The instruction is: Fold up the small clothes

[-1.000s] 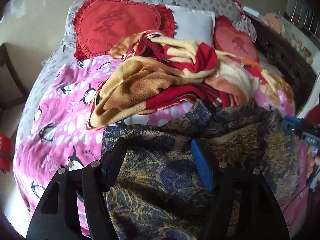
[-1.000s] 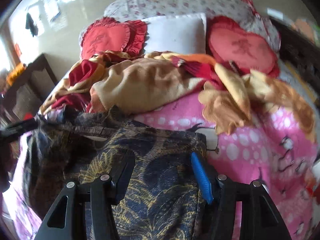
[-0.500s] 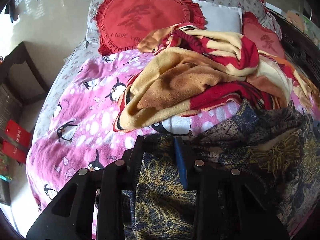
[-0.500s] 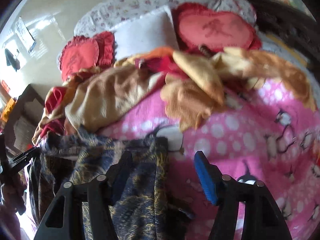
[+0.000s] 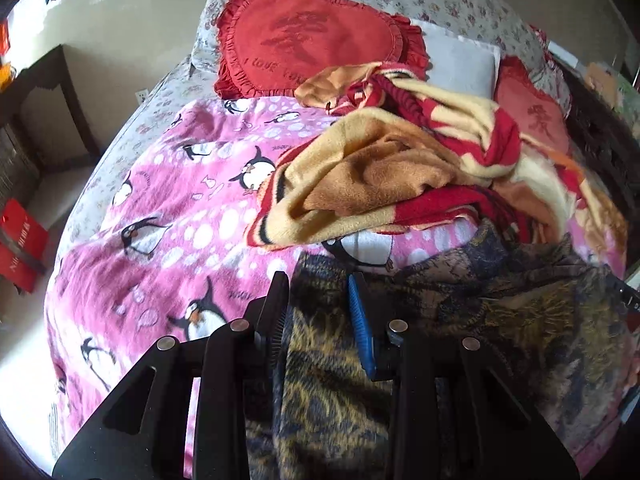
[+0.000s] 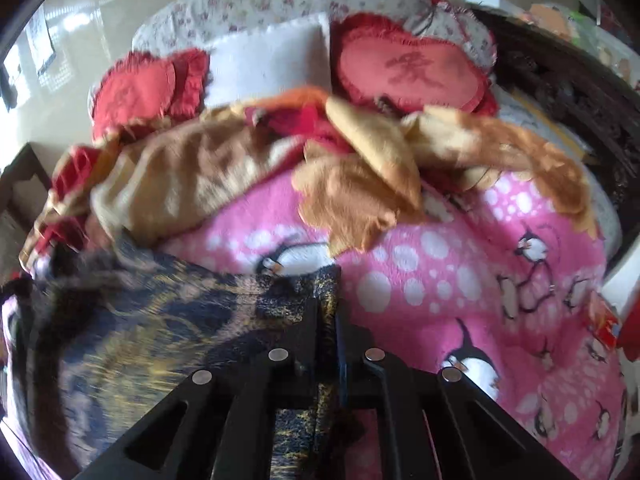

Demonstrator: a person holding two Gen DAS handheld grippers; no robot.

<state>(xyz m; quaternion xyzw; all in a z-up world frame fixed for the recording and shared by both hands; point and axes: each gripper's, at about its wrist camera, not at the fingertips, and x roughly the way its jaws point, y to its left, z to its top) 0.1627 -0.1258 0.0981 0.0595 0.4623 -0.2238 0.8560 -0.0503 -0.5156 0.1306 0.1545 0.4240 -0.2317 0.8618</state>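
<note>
A dark blue garment with a gold leaf print point(image 5: 500, 312) lies on the pink penguin blanket point(image 5: 168, 208) at the near end of the bed. My left gripper point(image 5: 318, 300) has its jaws narrowed around the garment's left corner, with cloth bunched between them. My right gripper point(image 6: 330, 308) is shut on the garment's point(image 6: 152, 320) right edge, jaws pressed together on the cloth. The garment stretches between the two grippers.
A crumpled red, tan and cream blanket point(image 5: 400, 160) is heaped just beyond the garment. Red heart cushions point(image 5: 316, 48) and a white pillow point(image 6: 268, 60) lie at the head of the bed. A dark carved frame point(image 6: 568, 92) runs along the right side. Floor lies left.
Both grippers went from wide open over the garment to closed on its corners: the left narrowed first, then the right clamped shut. The left one shifted left, the right one to the garment's right edge.
</note>
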